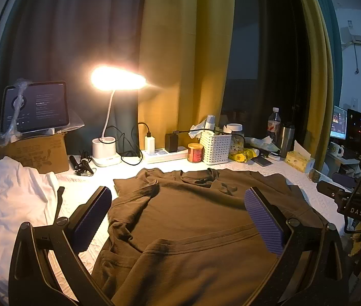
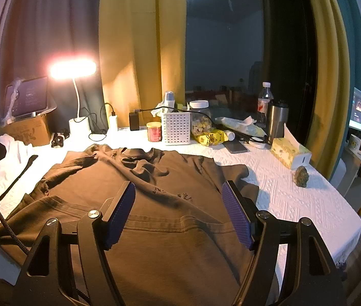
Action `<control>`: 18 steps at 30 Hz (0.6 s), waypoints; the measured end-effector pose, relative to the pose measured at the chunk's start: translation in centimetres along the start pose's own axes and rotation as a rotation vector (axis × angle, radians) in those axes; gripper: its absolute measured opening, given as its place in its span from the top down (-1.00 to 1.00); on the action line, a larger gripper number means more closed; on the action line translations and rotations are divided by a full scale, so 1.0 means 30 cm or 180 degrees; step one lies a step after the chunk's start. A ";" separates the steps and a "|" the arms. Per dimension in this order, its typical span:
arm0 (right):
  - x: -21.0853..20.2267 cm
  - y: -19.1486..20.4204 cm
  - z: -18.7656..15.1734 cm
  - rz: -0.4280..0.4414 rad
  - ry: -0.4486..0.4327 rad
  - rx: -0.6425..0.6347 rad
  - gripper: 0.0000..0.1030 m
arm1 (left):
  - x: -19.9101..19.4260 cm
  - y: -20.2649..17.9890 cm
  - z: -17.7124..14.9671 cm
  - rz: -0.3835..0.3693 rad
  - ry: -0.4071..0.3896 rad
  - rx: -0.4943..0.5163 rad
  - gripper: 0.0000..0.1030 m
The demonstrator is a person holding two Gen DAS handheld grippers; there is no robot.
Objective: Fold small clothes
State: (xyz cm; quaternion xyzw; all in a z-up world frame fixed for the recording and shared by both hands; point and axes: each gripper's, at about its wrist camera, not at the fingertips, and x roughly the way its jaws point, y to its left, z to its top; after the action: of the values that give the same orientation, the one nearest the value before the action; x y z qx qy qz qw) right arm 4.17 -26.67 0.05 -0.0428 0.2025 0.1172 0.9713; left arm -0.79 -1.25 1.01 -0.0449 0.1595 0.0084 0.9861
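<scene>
A brown T-shirt [image 1: 193, 216] lies spread on the white-covered table, collar at the far side, with its near part doubled over so a hem seam runs across it. It also shows in the right wrist view [image 2: 155, 204], with small dark print on the chest. My left gripper [image 1: 177, 204] is open and empty above the shirt's middle. My right gripper [image 2: 177, 199] is open and empty above the shirt's right half. A white garment [image 1: 14, 199] lies crumpled at the left.
Along the table's far edge stand a lit desk lamp [image 1: 114, 81], a tablet on a cardboard box [image 1: 35, 150], a power strip [image 1: 166, 154], a white basket [image 2: 176, 128], a bottle, a steel tumbler [image 2: 277, 119], a tissue box [image 2: 291, 153] and a small rock [image 2: 302, 176]. Curtains hang behind.
</scene>
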 end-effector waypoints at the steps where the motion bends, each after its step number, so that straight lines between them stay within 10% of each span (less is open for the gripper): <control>1: 0.001 -0.001 0.000 0.0002 0.0000 0.0002 -0.43 | 0.001 0.000 0.000 -0.0001 0.0002 -0.0001 -0.98; 18: 0.139 -0.104 0.005 0.0012 0.0216 0.0118 -0.43 | 0.133 -0.029 0.022 -0.0117 0.0282 -0.0093 -0.97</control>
State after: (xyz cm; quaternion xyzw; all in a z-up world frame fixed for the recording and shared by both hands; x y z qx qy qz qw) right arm 8.70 -28.78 -1.39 -0.0283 0.2375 0.1138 0.9643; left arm 3.22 -2.07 0.44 -0.0626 0.2020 -0.0093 0.9773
